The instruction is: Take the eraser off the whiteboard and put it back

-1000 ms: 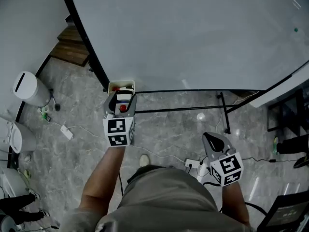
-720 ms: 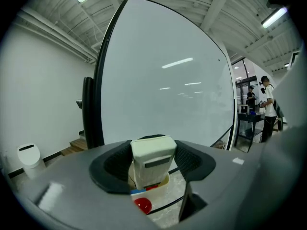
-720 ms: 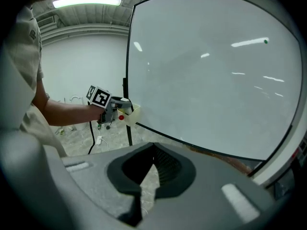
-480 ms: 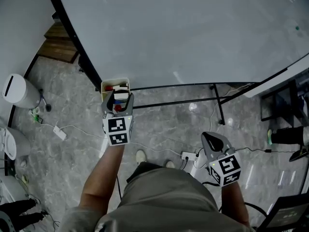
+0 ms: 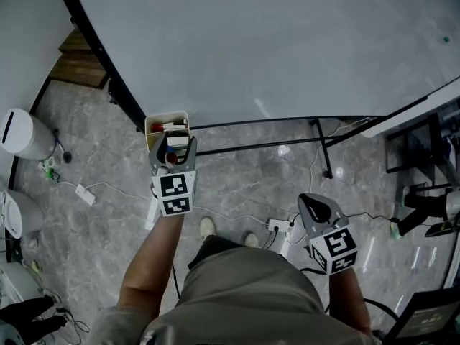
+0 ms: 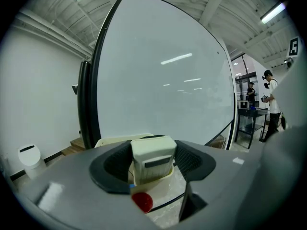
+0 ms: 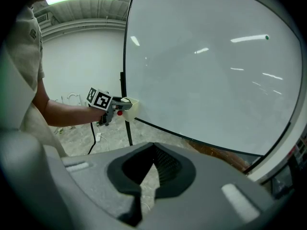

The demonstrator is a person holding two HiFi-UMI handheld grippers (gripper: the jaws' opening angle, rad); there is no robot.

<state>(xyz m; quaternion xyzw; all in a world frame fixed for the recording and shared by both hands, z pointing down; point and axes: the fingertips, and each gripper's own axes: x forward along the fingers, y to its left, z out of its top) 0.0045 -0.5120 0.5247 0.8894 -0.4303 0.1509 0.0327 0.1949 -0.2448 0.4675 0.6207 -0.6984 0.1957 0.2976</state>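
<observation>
The cream box (image 5: 177, 115) at the whiteboard (image 5: 287, 42) corner holds a few pens (image 5: 163, 129) (too small to tell more). My left claw (image 5: 172, 152) is clamped on the eraser (image 6: 152, 158), jaws wide around it, just over the box, forearm stretched forward. My right claw (image 5: 314, 208) hangs low by my hip, jaws together, empty.

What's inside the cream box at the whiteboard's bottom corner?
The eraser, held by the left gripper, appears to sit partly inside the box. A bit of blue shows at the rim, maybe a marker cap. Eraser and gripper hide the rest.
</observation>
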